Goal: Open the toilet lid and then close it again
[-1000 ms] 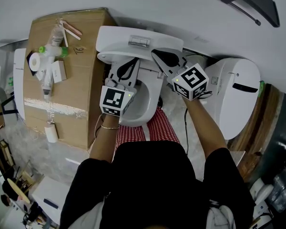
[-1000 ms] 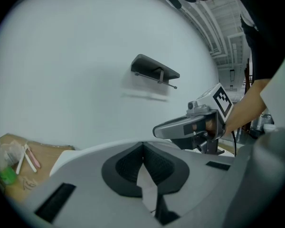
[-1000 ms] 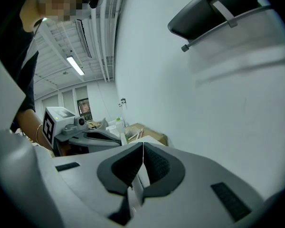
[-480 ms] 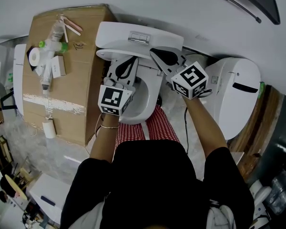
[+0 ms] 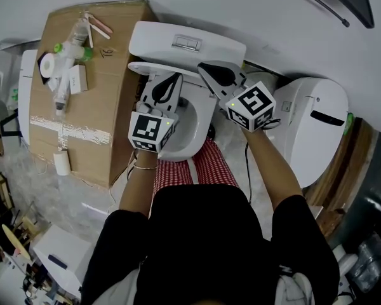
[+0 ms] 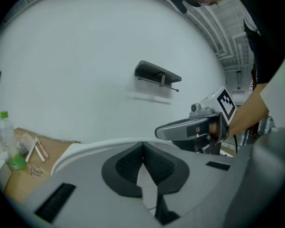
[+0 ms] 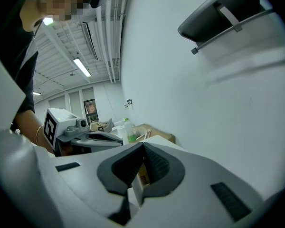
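Nearest you, left forearm (image 5: 138,182) and right forearm (image 5: 271,164) run fwd w/ elbows bent, wrists about level, marker cubes facing up. Left tongs (image 5: 171,83) point at the top edge of the toilet lid (image 5: 144,68), which stands raised over the open bowl (image 5: 192,131), close in front of the tank (image 5: 157,40). Right tongs (image 5: 209,70) meet the same edge further right. In both gripper views the pads are drawn together at the tips w/ a thin white strip caught between them, prob. the lid's rim, so each pair reads as clamped on the lid. Whether it's going up or coming down can't be told here. Either way, my read: move both sides at the same rate so the lid doesn't twist on its hinge, follow its arc rather than pushing straight, and don't release until it rests vs the tank or flat on the seat, since a drop would slam. Beyond: cardboard box (image 5: 108,116) to the left, white wall (image 5: 241,5) behind.
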`<control>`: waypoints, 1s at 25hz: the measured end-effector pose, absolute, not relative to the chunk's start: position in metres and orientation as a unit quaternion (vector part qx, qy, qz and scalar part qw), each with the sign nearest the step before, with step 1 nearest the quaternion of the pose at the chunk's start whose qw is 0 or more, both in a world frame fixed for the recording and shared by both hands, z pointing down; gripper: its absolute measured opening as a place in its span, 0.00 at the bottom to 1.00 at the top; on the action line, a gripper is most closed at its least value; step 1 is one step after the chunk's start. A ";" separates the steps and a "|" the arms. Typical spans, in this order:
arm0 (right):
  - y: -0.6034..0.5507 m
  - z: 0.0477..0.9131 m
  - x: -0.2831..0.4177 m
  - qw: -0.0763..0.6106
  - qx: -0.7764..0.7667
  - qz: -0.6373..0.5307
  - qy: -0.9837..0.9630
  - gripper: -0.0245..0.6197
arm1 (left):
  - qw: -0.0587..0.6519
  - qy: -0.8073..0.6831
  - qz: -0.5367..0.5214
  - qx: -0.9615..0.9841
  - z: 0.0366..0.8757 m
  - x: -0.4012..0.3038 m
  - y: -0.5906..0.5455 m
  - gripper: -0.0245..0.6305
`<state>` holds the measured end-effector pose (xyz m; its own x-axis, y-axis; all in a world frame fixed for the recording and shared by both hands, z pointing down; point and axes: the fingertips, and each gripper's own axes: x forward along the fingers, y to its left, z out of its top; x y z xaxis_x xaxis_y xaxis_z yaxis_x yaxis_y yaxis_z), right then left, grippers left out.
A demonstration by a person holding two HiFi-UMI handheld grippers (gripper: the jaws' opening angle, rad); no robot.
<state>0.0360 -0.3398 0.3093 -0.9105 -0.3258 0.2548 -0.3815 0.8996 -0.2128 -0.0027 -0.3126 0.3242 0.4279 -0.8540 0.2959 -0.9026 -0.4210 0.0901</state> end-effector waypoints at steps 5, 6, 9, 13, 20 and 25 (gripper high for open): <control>-0.330 0.308 0.036 0.107 0.180 0.121 -0.970 0.07 | 0.120 -0.530 0.095 0.834 0.325 -0.002 -0.305 0.04; -0.327 0.308 0.036 0.108 0.180 0.119 -0.970 0.07 | 0.120 -0.530 0.095 0.834 0.325 -0.002 -0.303 0.04; -0.319 0.308 0.035 0.109 0.184 0.112 -0.970 0.07 | 0.125 -0.524 0.100 0.836 0.327 -0.004 -0.292 0.04; -0.311 0.306 0.034 0.111 0.199 0.100 -0.968 0.07 | 0.127 -0.514 0.102 0.842 0.327 -0.004 -0.282 0.04; -0.292 0.310 0.033 0.127 0.236 0.089 -0.959 0.07 | 0.132 -0.491 0.101 0.855 0.330 -0.006 -0.257 0.04; -0.277 0.313 0.030 0.135 0.250 0.081 -0.956 0.07 | 0.129 -0.479 0.091 0.863 0.331 -0.009 -0.242 0.04</control>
<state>0.0300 -0.2768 0.3134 -0.8390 -0.4551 0.2982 -0.4987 0.8624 -0.0867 -0.0085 -0.2416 0.3307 0.5245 -0.8036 0.2812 -0.8507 -0.5079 0.1352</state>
